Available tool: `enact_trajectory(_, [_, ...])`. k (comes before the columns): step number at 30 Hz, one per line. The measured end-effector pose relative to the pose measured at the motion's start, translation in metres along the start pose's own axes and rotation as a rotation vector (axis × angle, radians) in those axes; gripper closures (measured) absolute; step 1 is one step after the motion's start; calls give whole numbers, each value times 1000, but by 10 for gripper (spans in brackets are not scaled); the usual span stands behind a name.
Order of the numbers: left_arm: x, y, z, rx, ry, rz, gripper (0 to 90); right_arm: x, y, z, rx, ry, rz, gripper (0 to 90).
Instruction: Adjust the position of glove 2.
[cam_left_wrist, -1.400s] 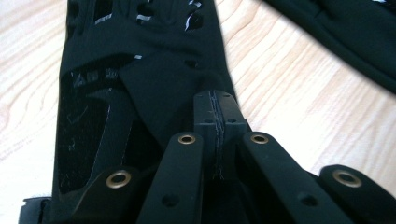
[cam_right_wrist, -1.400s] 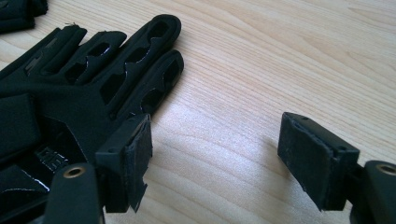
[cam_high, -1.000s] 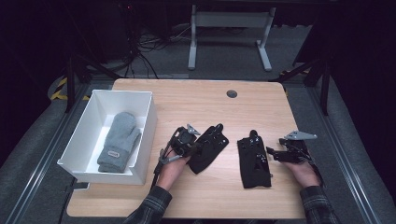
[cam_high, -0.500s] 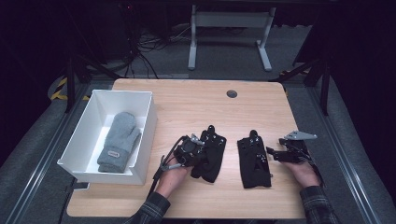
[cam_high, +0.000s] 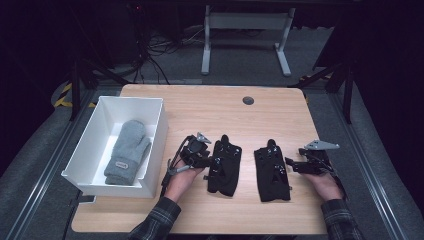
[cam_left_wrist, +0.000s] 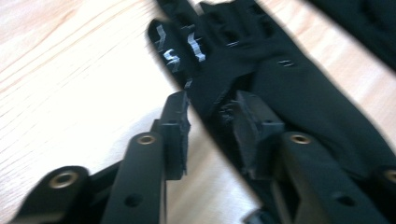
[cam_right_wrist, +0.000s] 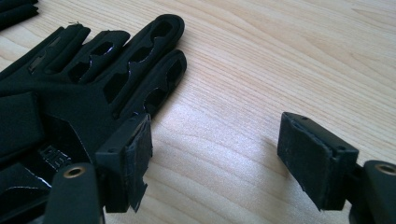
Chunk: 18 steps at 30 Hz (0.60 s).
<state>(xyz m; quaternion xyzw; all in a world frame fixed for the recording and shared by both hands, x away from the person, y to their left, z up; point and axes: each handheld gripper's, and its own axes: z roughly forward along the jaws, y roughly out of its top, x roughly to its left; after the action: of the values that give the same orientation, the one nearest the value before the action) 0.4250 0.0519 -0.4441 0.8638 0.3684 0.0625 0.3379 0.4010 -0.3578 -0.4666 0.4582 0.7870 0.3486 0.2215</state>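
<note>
White bin (cam_high: 155, 131) at the left end of the wooden surface (cam_high: 200, 107), grey mitten (cam_high: 127, 151) lying inside it; small dark round cap (cam_high: 248, 100) set into the wood near the far edge, well clear of everything; metal stand legs (cam_high: 245, 37) on the floor beyond; nothing blocking the way between the bin and the gloves.

Two black gloves flat near the front edge, side by side but not touching; left glove (cam_high: 224, 165) right at the left gripper (cam_high: 212, 161), with the jaws straddling its edge in the left gripper view (cam_left_wrist: 210, 116), one pad on bare wood and the other over the fabric, parted and not yet pinched down; right glove (cam_high: 272, 172) just beside the right gripper (cam_high: 291, 165), fingers pointing away from the person; in the right gripper view (cam_right_wrist: 212, 140) jaws spread wide over bare wood, one pad next to the glove's fingertips (cam_right_wrist: 140, 70), holding nothing.

Left gripper view pretty blurry; glove cuffs cut off at the frame edges in both gripper views.
</note>
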Motion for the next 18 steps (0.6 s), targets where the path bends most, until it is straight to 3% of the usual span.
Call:
enact_trajectory(5, [0,0,7,-8,-17,-15,636,0,0,0,0,0,0,269])
enact_trajectory(10, [-6,-1,15,17,5,8,638,0,0,0,0,0,-1,269])
enact_trajectory(15, [-8,-2,15,11,10,13,684,0,0,0,0,1,-1,269])
enact_trajectory(16, [-8,-3,16,5,2,6,747,0,0,0,0,0,-1,270])
enact_trajectory(18, [-8,-3,16,5,-6,-2,766,0,0,0,-1,0,-2,271])
